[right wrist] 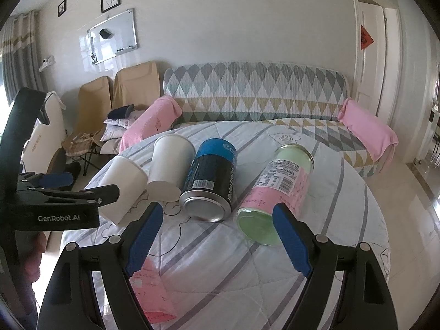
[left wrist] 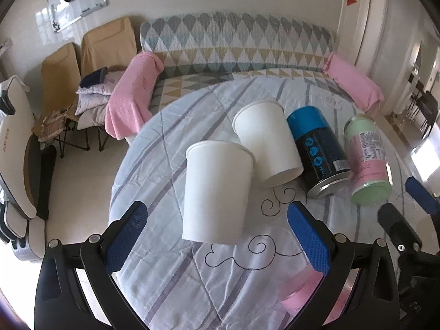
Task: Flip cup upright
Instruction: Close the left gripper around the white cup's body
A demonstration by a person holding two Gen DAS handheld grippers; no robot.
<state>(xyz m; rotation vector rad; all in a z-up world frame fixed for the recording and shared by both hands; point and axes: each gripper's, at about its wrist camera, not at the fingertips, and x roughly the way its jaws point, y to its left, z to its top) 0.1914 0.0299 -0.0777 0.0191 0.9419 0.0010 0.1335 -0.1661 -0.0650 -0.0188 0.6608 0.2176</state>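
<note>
Two white paper cups lie on their sides on the round table. The near cup [left wrist: 217,189] lies just ahead of my open left gripper [left wrist: 217,217], its base toward me, between the spread blue fingers and untouched. It also shows in the right wrist view [right wrist: 121,187]. The far cup [left wrist: 268,143] leans against it, also seen from the right [right wrist: 169,167]. My right gripper [right wrist: 217,214] is open and empty, just short of a blue-black can [right wrist: 211,178] and a green-pink jar [right wrist: 275,189], both lying down.
The can [left wrist: 319,148] and jar [left wrist: 367,159] lie right of the cups. The table has a striped cloth [left wrist: 165,143] and pink paper [right wrist: 151,294] near its front edge. A patterned sofa [left wrist: 236,44], folding chairs and floor lie beyond.
</note>
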